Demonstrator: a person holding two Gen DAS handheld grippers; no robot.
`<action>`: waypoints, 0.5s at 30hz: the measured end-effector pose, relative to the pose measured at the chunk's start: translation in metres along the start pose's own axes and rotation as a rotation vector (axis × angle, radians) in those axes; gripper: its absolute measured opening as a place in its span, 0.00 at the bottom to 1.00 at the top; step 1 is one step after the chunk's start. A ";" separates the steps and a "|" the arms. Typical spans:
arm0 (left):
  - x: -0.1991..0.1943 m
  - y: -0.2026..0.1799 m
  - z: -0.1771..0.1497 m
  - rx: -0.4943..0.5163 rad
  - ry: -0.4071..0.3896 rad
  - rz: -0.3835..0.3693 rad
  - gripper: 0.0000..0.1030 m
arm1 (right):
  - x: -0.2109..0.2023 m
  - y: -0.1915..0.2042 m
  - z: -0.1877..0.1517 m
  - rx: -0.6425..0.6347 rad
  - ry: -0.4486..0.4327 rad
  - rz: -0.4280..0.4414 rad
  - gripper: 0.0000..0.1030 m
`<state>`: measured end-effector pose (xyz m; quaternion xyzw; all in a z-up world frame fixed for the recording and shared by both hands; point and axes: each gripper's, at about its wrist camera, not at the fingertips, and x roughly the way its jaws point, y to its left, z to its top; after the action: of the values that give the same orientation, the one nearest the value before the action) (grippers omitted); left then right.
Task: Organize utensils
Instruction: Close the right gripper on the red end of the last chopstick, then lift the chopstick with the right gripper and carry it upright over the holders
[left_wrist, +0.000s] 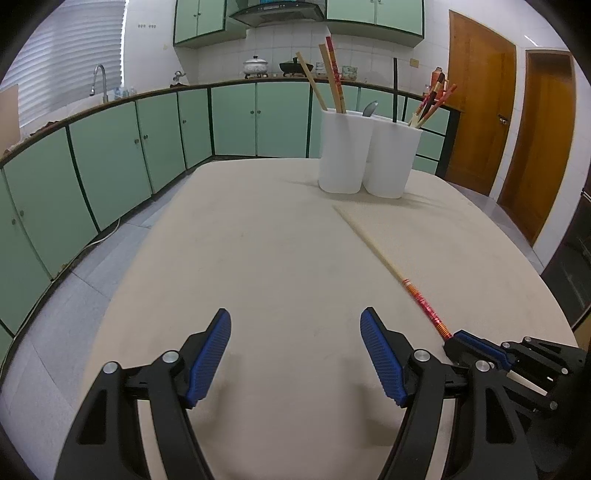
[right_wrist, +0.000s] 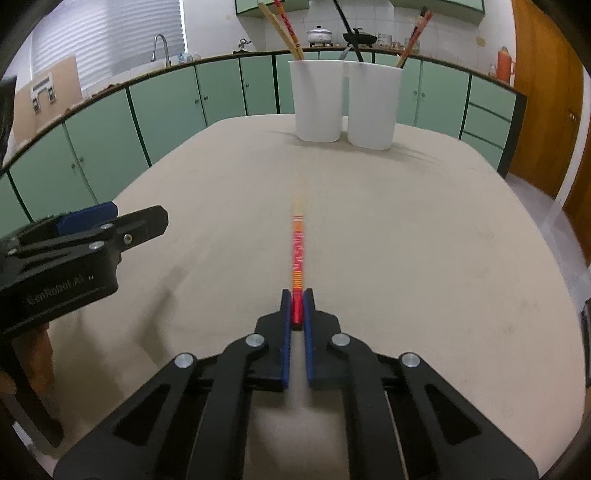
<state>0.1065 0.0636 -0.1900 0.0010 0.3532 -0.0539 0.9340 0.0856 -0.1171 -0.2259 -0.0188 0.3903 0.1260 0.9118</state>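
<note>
While the left gripper (left_wrist: 295, 354) is held agape above the table (left_wrist: 258, 258), a chopstick's (right_wrist: 297, 254) red end is clamped by the right gripper (right_wrist: 297, 301).

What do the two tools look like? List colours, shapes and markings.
Both match. The left tool and right tool have black angular linkage arms with cut-outs, silver round pivot bolts and ribbed blue pads. The left body carries faint pale lettering.

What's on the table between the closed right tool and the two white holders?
Only the chopstick gripped by the right tool, pointing toward the white holders; otherwise bare cloth, in the right wrist view.
</note>
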 end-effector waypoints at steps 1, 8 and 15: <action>0.000 -0.001 0.000 0.001 -0.001 0.000 0.69 | -0.001 -0.001 0.000 0.007 0.001 0.003 0.05; -0.008 -0.009 0.009 0.013 -0.020 -0.007 0.69 | -0.014 -0.011 0.005 0.006 -0.025 -0.010 0.05; -0.018 -0.020 0.026 0.010 -0.043 -0.017 0.69 | -0.037 -0.022 0.018 -0.007 -0.098 -0.030 0.05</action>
<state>0.1086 0.0446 -0.1579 0.0014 0.3326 -0.0636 0.9409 0.0791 -0.1439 -0.1888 -0.0215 0.3445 0.1142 0.9316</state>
